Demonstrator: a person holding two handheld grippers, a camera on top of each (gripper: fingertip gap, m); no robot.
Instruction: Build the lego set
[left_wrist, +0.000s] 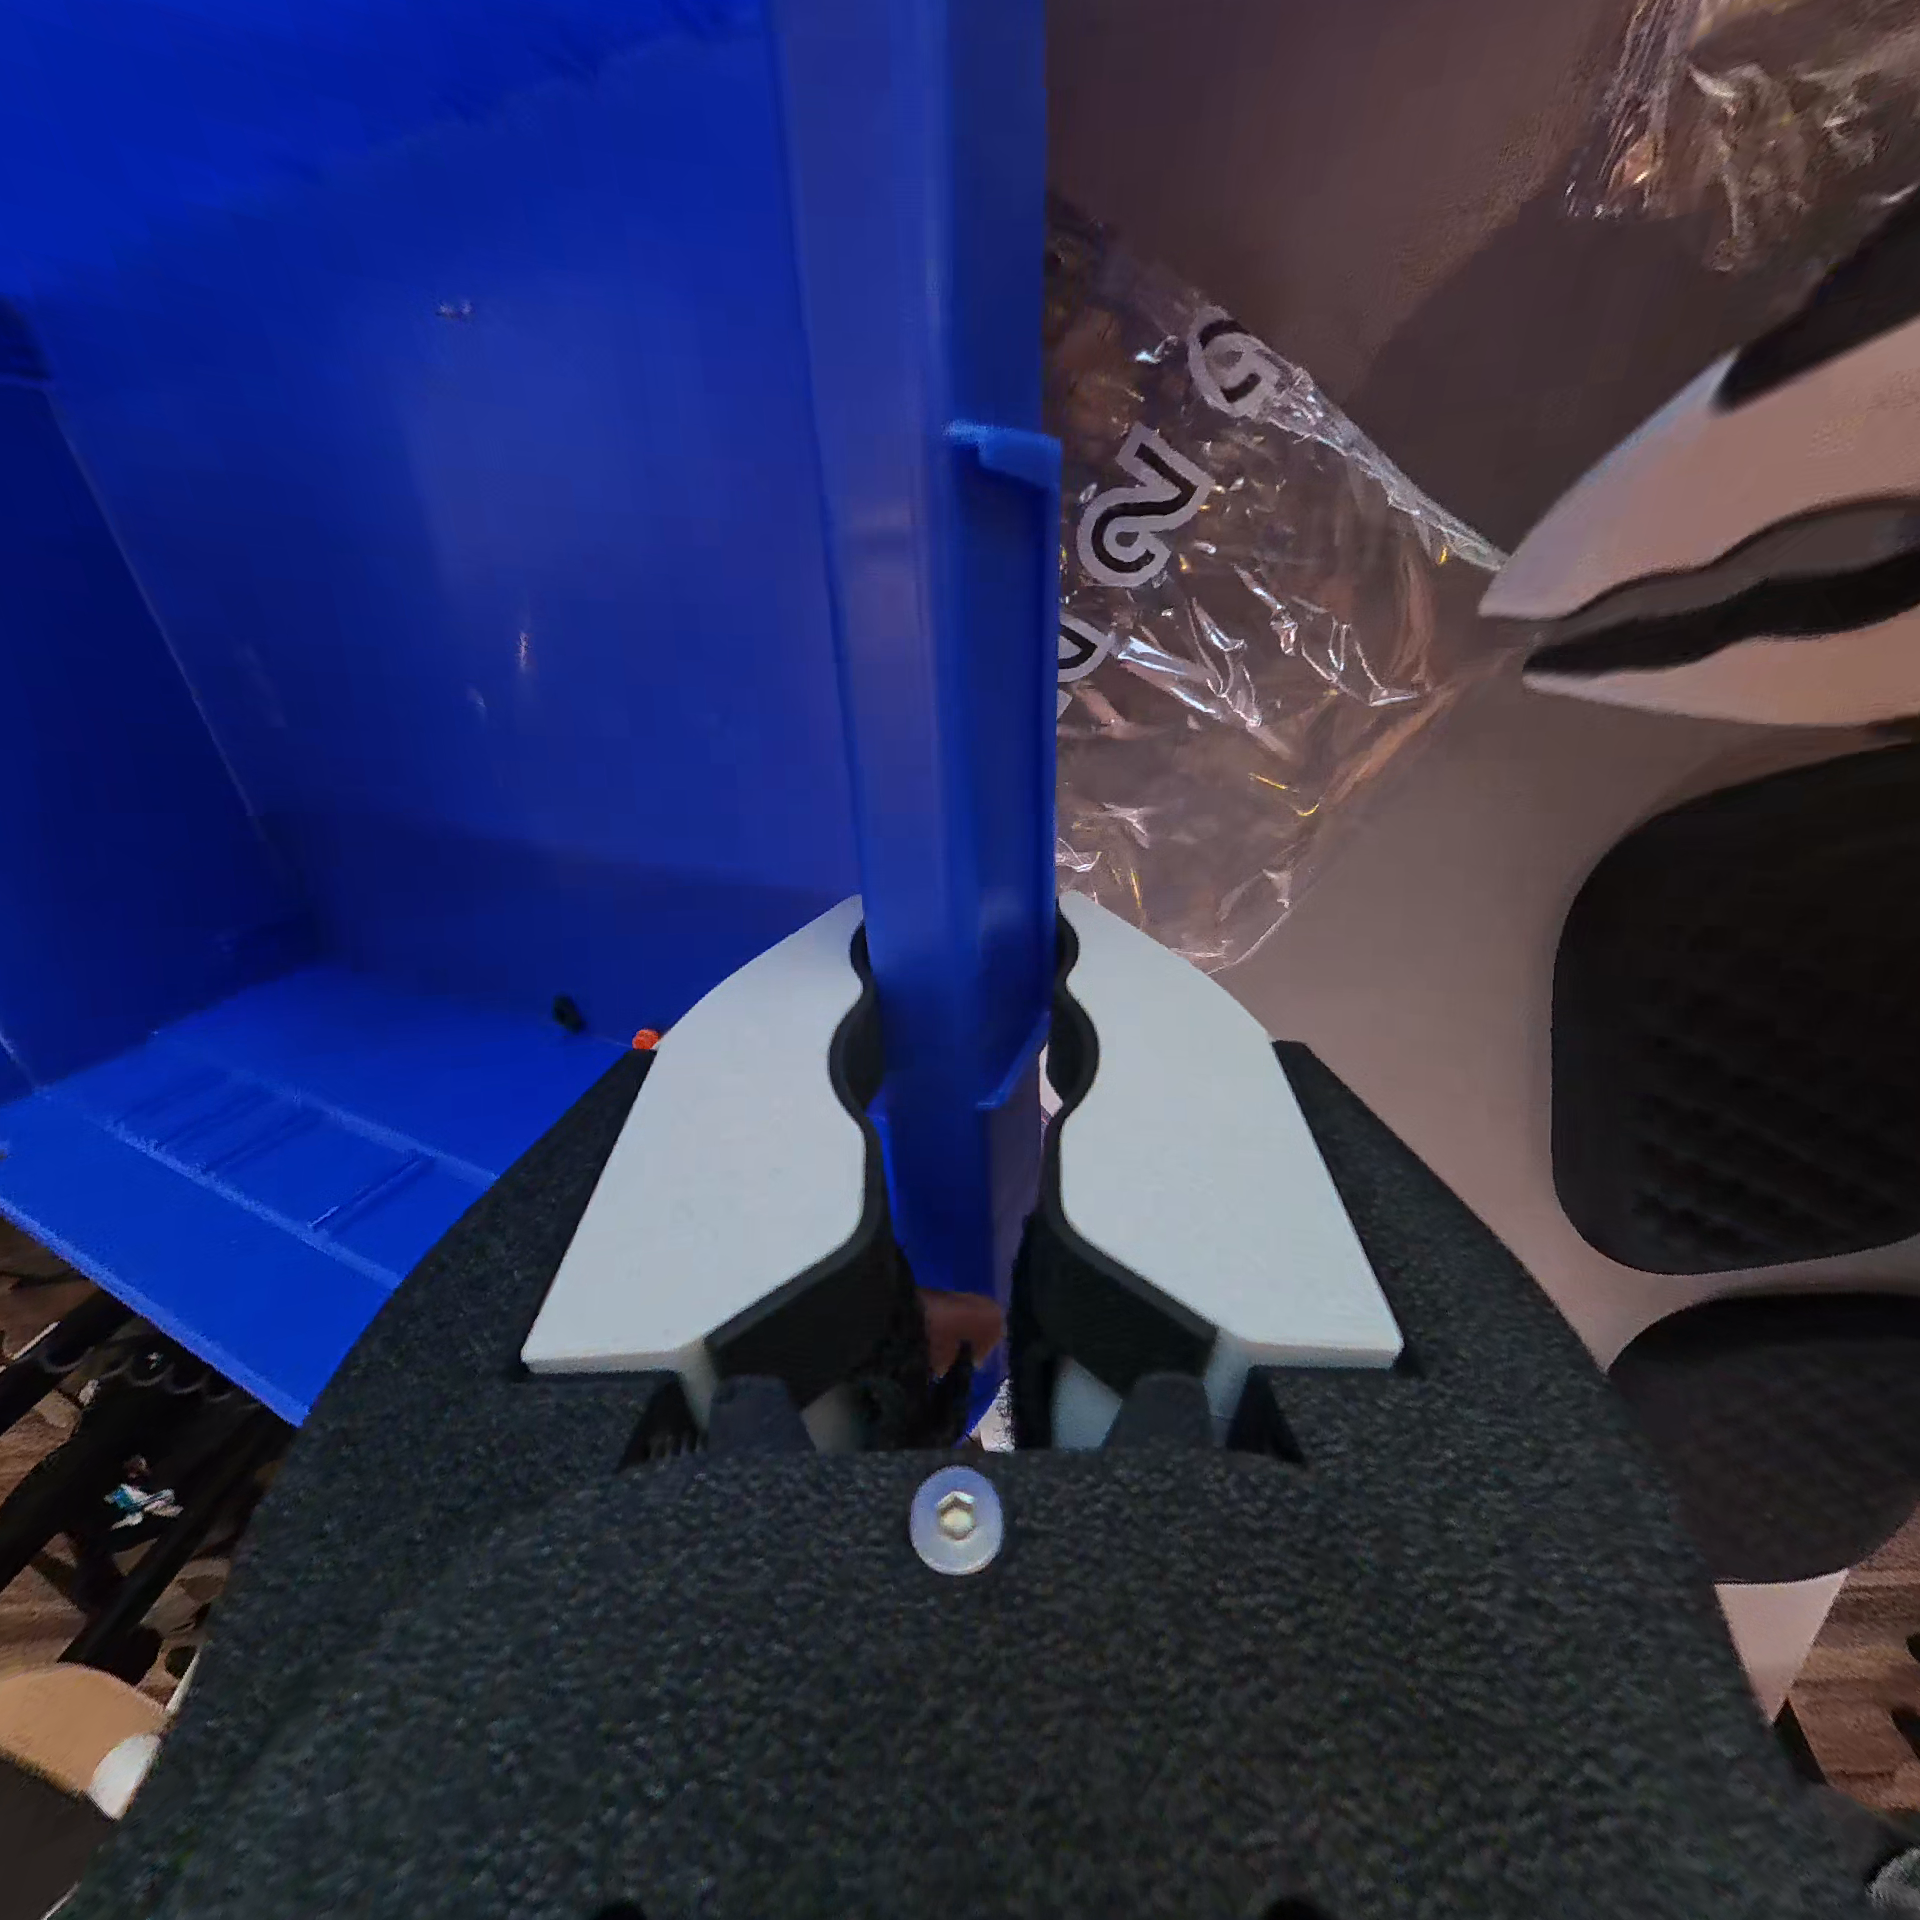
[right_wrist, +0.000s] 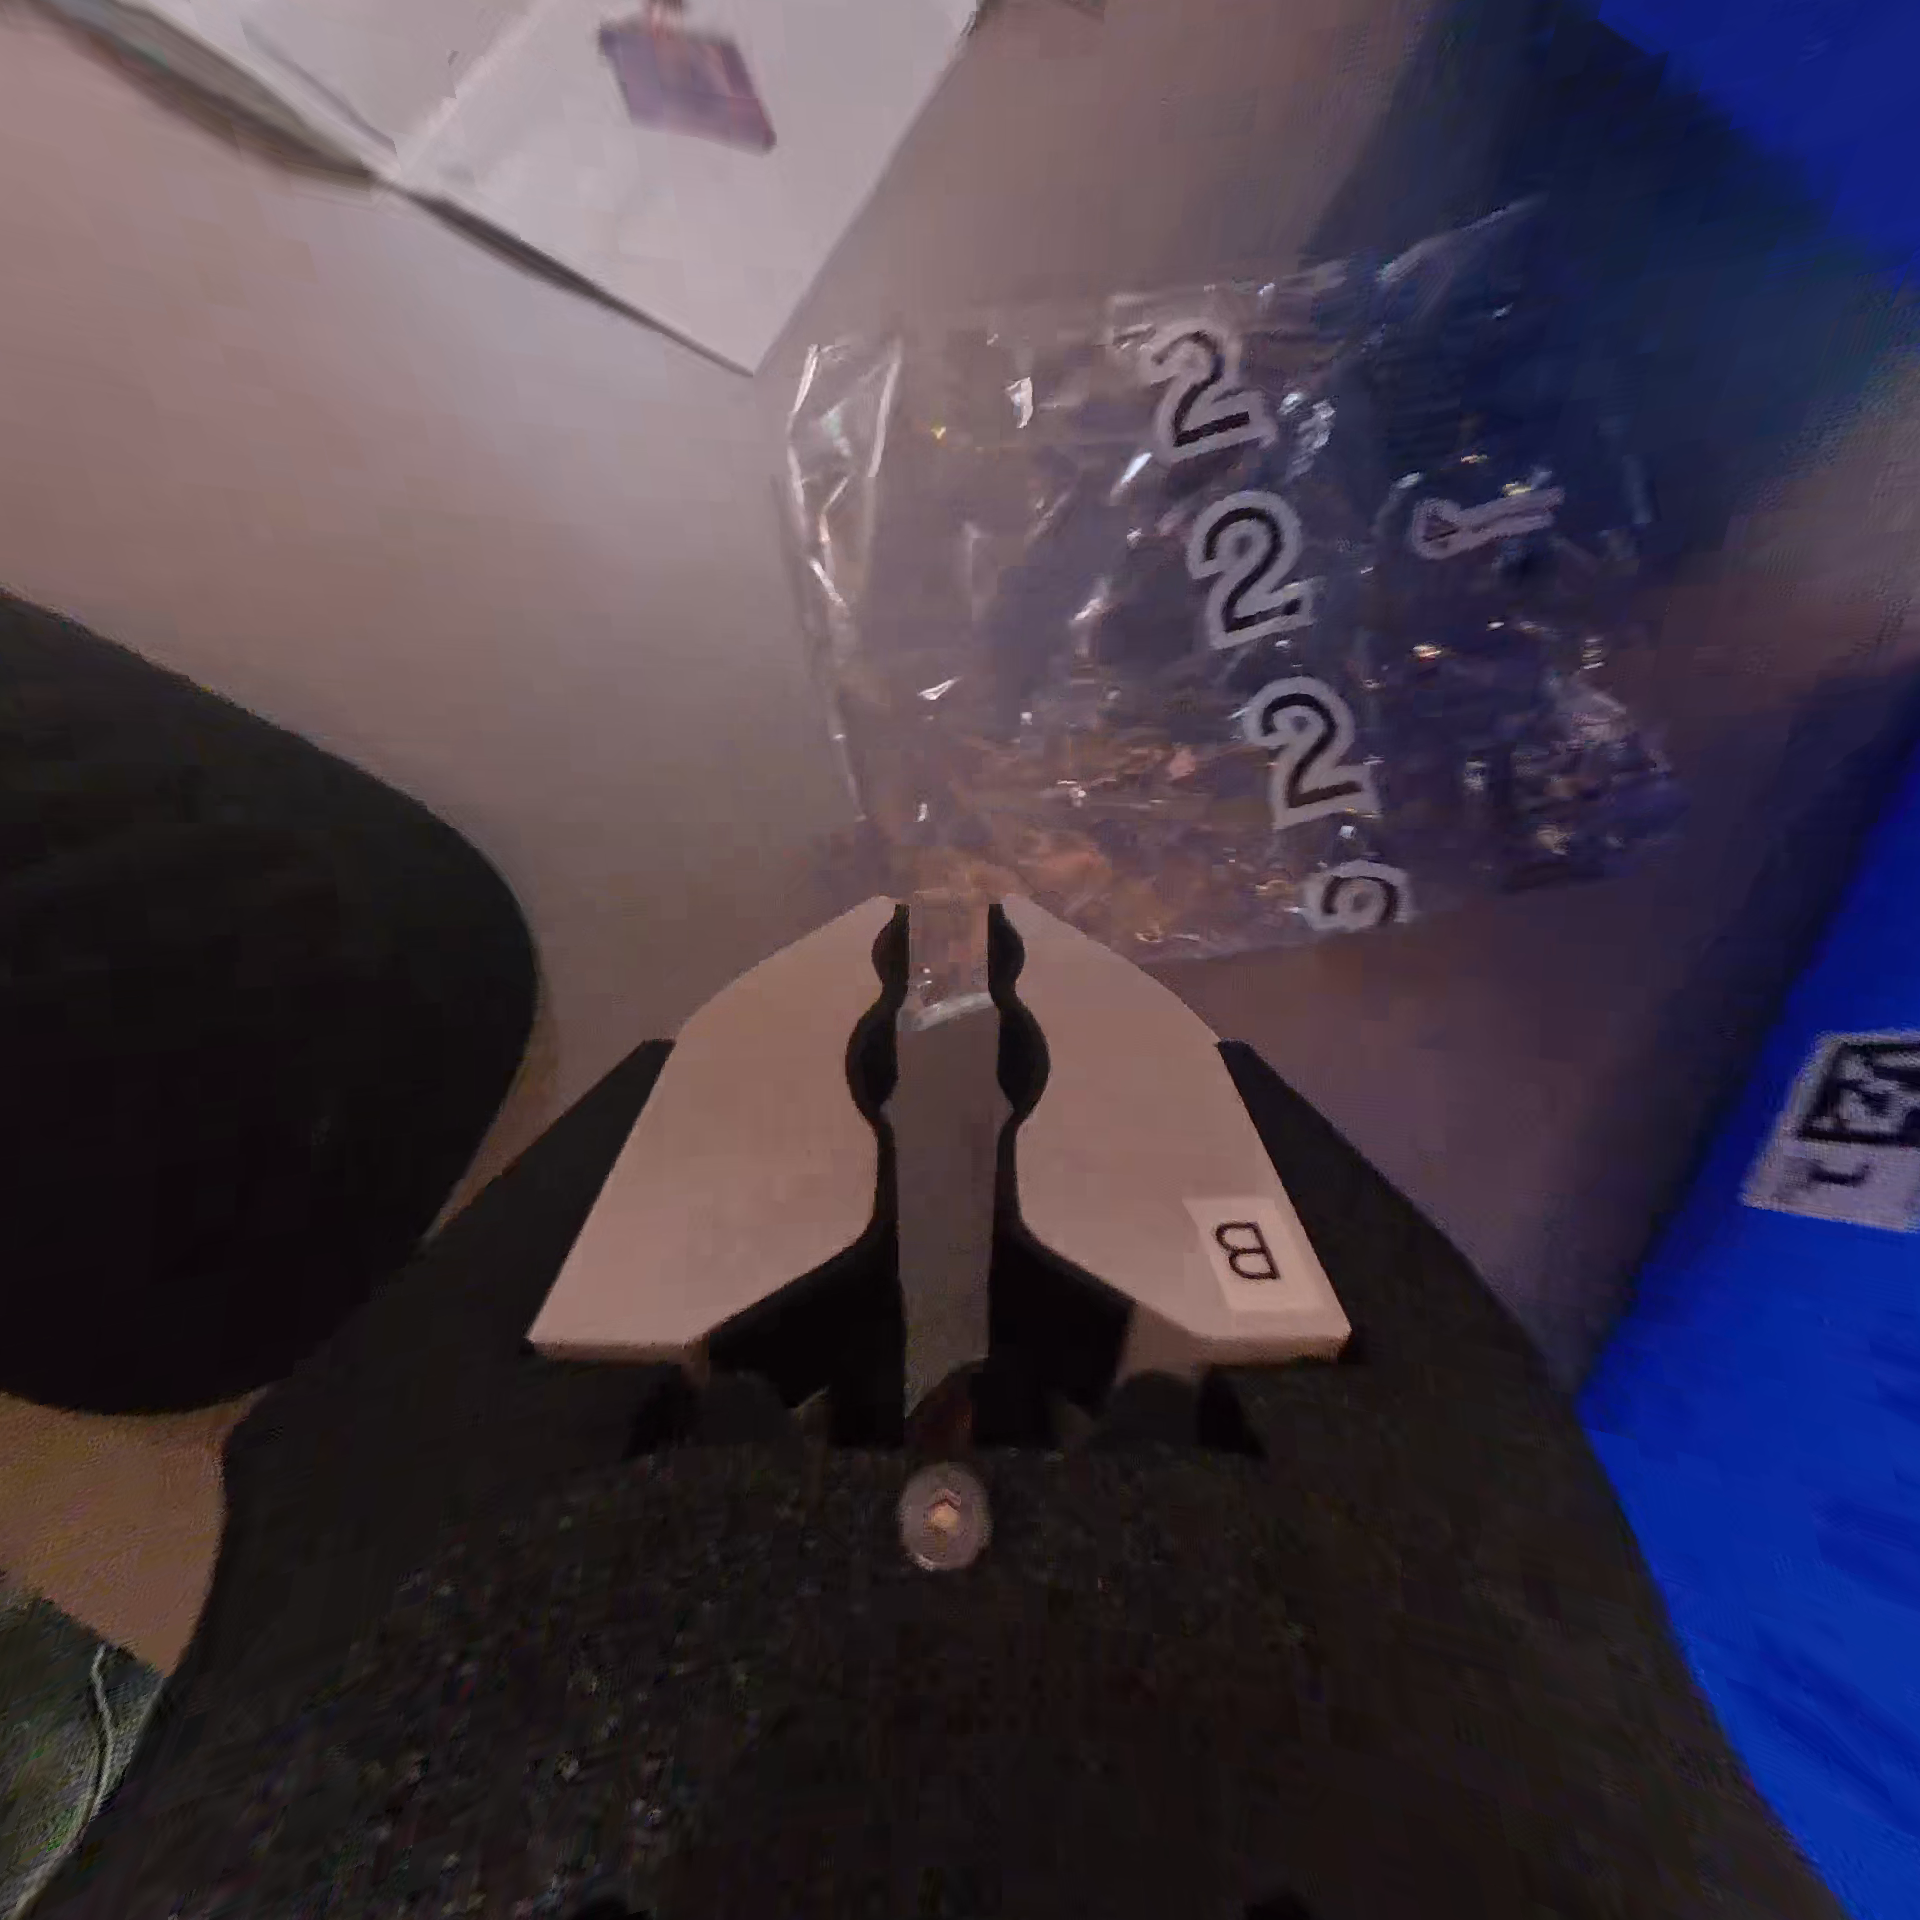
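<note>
My left gripper (left_wrist: 961, 1049) clamps the upright wall of a bright blue plastic bin (left_wrist: 935, 727). My right gripper (right_wrist: 943, 997) pinches a corner of the crinkled clear plastic lego bag (right_wrist: 1195, 644), which hangs above the pale tabletop (right_wrist: 416, 520) just beside the bin's outer face, below a white instruction booklet (right_wrist: 582, 177).

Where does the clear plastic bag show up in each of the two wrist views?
Left wrist view: clear plastic bag lies right of centre, beside the blue bin's wall.
Right wrist view: bag fills upper right of centre, its corner between the right gripper's fingers.
Shared landmark: the blue bin.
</note>
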